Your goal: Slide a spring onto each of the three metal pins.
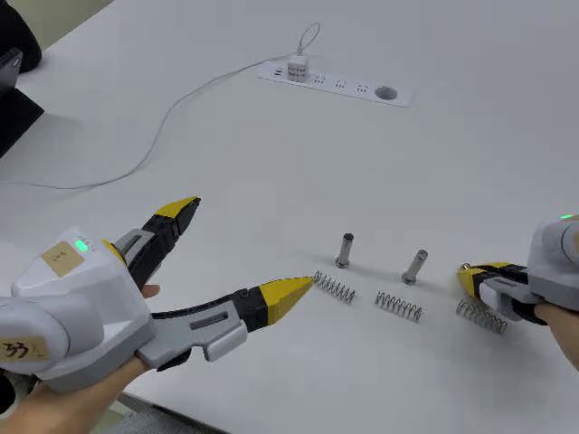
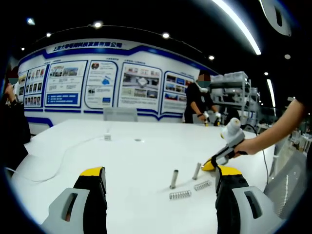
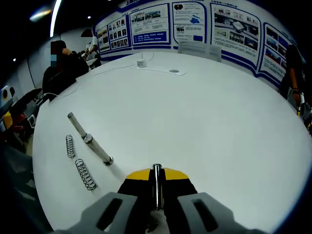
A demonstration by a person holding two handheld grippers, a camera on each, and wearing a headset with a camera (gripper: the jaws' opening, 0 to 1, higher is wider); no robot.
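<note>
A wide white tabletop (image 1: 434,163) fills the scene, with poster-covered walls beyond it in the gripper views.

Nearest, on the left, the left gripper (image 1: 249,244) hovers with its yellow-tipped jaws spread wide and nothing between them. Its right-hand tip sits just beside the leftmost of three coiled steel springs. These lie flat in a row: the left spring (image 1: 334,287), the middle spring (image 1: 399,306) and the right spring (image 1: 480,316).

Just beyond the springs, two short flanged metal pins stand upright, the left pin (image 1: 345,250) and the right pin (image 1: 415,267), both bare. At the right edge, the right gripper (image 1: 470,274) is low over the table just beyond the right spring. Its own view shows the jaws clamped on the third slender metal pin (image 3: 157,183).

Far off lies a white power strip (image 1: 336,83) with its white cable (image 1: 163,122).

No spring appears threaded yet, so the task looks to be at its start. The next move probably calls for the free left gripper to close on the spring at its tip and line its bore up with a pin.
</note>
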